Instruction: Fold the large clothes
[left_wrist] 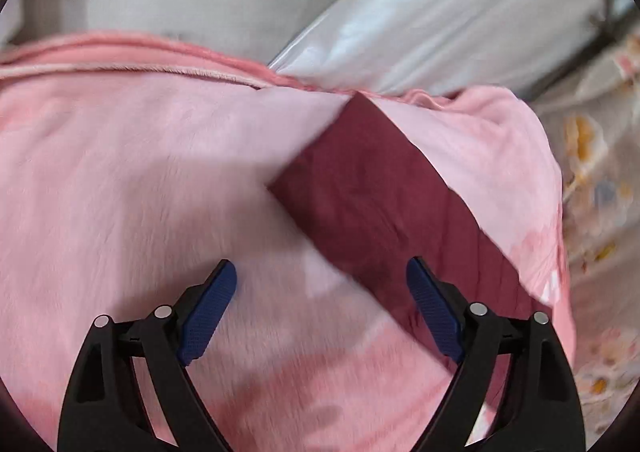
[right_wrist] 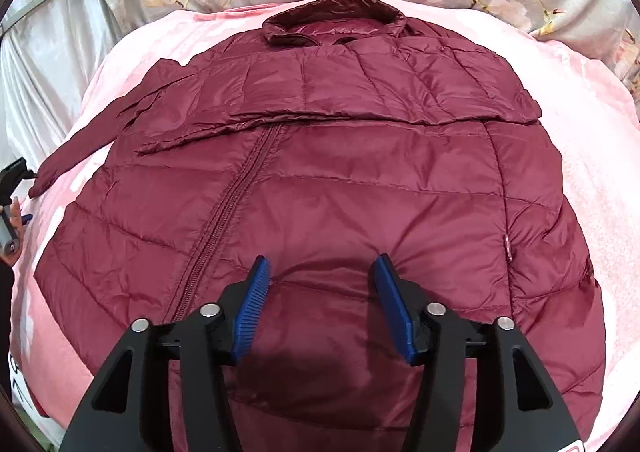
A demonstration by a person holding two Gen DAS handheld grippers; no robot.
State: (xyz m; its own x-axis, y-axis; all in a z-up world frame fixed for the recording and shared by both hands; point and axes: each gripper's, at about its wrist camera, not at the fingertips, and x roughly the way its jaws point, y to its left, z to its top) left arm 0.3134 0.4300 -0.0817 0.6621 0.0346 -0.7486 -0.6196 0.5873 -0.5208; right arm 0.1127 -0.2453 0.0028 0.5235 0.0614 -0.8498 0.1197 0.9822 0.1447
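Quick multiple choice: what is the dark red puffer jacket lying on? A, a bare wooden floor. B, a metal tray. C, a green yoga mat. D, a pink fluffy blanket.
D: in the right wrist view the jacket lies spread flat on a pink blanket that shows all round its edges.

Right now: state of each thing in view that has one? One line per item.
jacket: spread flat, zipped, right sleeve folded across chest, left sleeve out to the side
pink blanket: spread under the jacket
left hand-held gripper: open, nothing between its fingers, over the blanket
right hand-held gripper: open, over the jacket's lower front, gripping nothing
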